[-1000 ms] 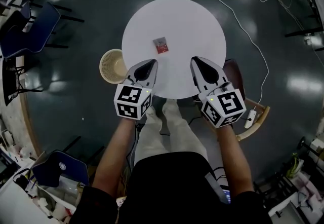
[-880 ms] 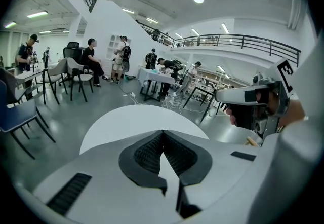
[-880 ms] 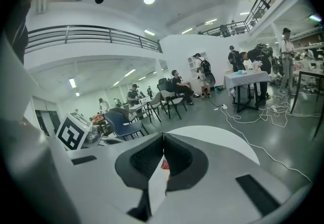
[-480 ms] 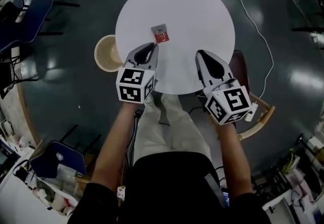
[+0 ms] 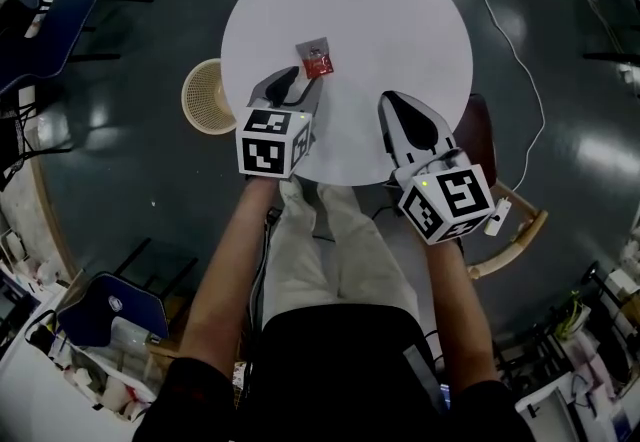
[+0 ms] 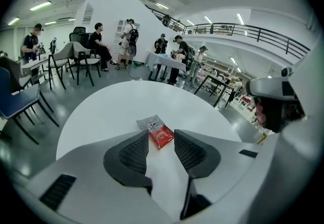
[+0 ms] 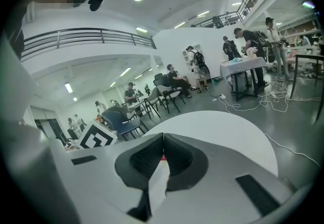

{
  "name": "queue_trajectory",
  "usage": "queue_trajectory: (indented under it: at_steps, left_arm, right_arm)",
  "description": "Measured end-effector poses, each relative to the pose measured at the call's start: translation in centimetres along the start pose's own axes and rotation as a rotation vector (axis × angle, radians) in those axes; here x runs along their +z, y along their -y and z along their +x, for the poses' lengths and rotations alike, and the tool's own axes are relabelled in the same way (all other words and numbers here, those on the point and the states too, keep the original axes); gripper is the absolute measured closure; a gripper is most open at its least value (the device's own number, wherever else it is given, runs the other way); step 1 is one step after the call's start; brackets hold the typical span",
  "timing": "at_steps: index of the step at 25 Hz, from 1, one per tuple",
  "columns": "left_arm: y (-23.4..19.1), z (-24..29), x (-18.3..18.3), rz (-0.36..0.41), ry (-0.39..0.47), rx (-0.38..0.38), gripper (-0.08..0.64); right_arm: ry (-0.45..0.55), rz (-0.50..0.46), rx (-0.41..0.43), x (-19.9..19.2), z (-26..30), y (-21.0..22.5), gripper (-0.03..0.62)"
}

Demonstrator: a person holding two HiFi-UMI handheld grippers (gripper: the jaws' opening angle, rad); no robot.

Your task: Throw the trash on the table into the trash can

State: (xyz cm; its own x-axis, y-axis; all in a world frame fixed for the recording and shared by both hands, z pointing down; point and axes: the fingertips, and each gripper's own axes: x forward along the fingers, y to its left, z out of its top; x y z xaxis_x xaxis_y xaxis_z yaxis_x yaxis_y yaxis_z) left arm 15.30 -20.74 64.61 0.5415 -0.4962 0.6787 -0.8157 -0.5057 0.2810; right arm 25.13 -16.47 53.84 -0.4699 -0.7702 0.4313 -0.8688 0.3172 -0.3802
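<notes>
Red packet is lying on the table between its middle and left edge in the head view, just ahead of my left gripper. In the left gripper view my jaws have just been opening and are standing spread, its near end showing between the tips, unpinched. In the right gripper view my right gripper is holding its jaws pressed together on nothing.

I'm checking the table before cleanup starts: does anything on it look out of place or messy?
One thing only: a small red and silver wrapper lies loose on the white round table, near its left side. The wicker trash can stands on the floor beside the table's left edge. Nothing looks spilled or damaged.
</notes>
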Motion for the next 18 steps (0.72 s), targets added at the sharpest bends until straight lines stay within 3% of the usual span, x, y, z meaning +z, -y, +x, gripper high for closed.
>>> queue_trajectory:
  at_steps: [7, 14, 18]
  left_arm:
    - [-0.6, 2.3, -1.2, 0.011, -0.06, 0.039, 0.394]
    - [-1.3, 2.9, -1.6, 0.02, -0.065, 0.075, 0.374]
    - [-1.9, 2.9, -1.6, 0.036, -0.068, 0.111, 0.434]
  right_arm:
    - [-0.015, 0.025, 0.002, -1.5, 0.3, 0.6, 0.574]
    - [-0.024, 0.035, -0.002, -2.1, 0.6, 1.3, 0.574]
    - [-0.031, 0.04, 0.006, -2.4, 0.9, 1.2, 0.574]
